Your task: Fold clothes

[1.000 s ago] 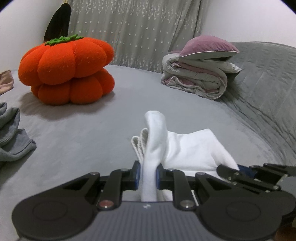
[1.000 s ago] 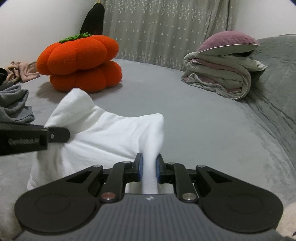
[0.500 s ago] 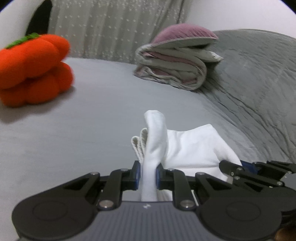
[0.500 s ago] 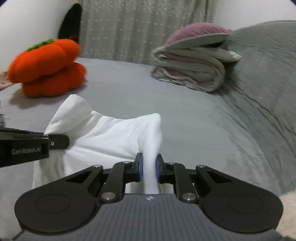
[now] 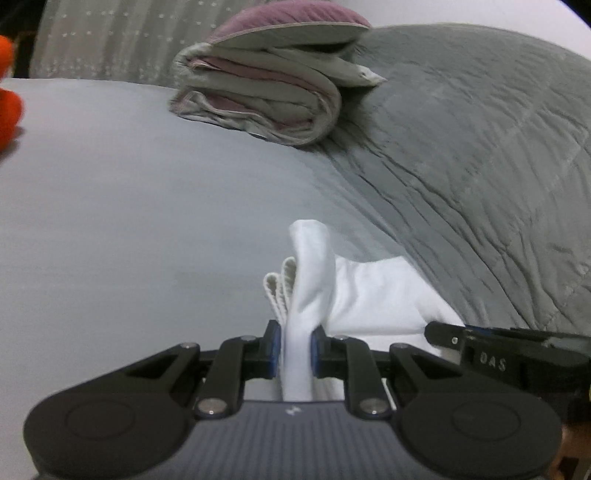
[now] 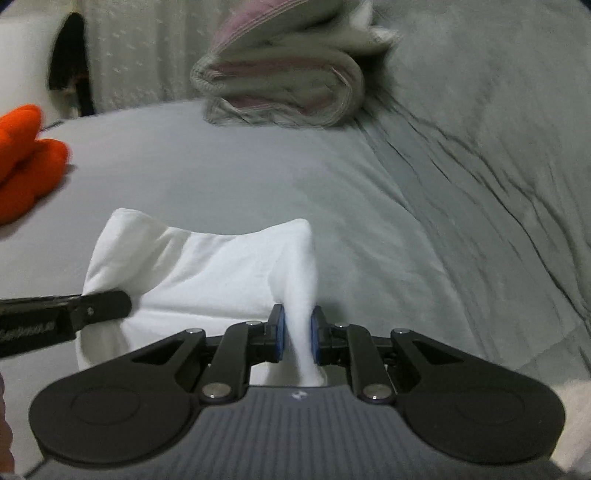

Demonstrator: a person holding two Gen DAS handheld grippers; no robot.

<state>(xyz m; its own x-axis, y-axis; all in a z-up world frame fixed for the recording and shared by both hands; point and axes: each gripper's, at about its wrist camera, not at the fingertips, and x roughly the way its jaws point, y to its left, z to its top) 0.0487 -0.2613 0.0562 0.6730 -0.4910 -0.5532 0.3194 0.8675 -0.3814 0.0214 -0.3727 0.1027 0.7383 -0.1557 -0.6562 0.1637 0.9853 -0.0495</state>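
- The left gripper, matte black with blue pads, is clamped on a bunched corner of a white garment; the cloth rises between the pads in a soft, rounded fold just ahead of them.
- Beside that fold, to its left, a ribbed cream edge of the same garment shows as several thin stacked layers.
- The right gripper, of the same black linkage build with blue pads, is pinched on another corner of the white garment, which stands up in a blunt peak just ahead of its pads.
- Between the two grippers the smooth, knit-looking cloth sags in a shallow curve; it spreads to the left of the right gripper, where the other tool's black finger meets its far corner.
- Under and ahead of both grippers lies a grey bed cover, smooth and velvety, without creases.
- To the right of both it gives way to a grey quilted blanket, heaped and full of fine wrinkles.
- Well ahead sits a folded duvet, pale grey with pink layers, rolled thick, with a mauve cushion on top.
- Far left, an orange plush lobe shows at the edge, blurred.
- Behind hangs a pale dotted curtain.
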